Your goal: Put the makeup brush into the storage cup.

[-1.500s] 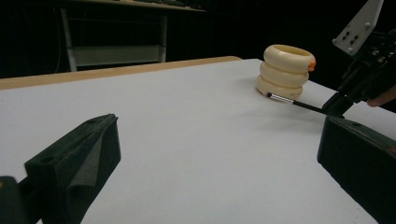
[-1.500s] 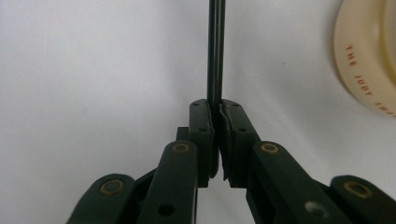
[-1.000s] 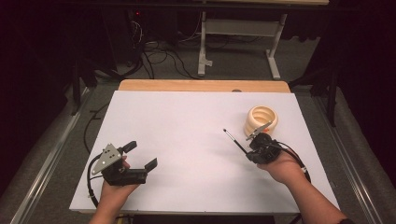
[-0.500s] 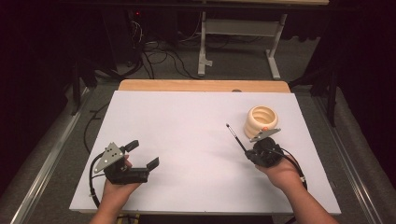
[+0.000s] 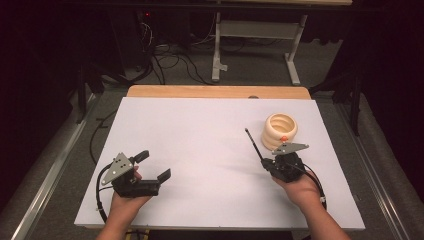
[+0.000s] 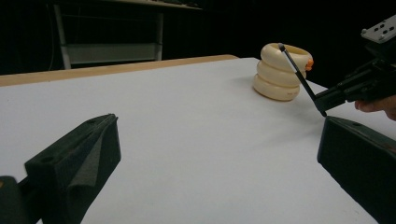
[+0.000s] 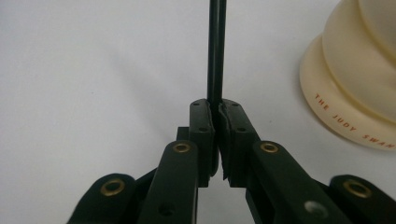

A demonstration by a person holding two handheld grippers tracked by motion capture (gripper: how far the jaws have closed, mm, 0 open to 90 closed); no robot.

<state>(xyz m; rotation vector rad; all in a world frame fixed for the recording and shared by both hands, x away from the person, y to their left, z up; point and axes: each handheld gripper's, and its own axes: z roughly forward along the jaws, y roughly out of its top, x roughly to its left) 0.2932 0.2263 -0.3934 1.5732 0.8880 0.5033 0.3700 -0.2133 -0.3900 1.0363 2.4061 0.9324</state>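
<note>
thin black rod (image 5: 254, 144) clamped in right gripper (image 5: 276, 164), beside cream ringed cup (image 5: 280, 131)

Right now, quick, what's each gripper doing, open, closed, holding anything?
Left gripper: open, holding nothing.
Right gripper: closed on a thin black rod.

Two tools: the left tool (image 5: 152, 167) and the right tool (image 5: 264, 162). One thin black rod (image 5: 253, 144). One cream ringed holder (image 5: 280, 131). One white surface (image 5: 200, 145).
</note>
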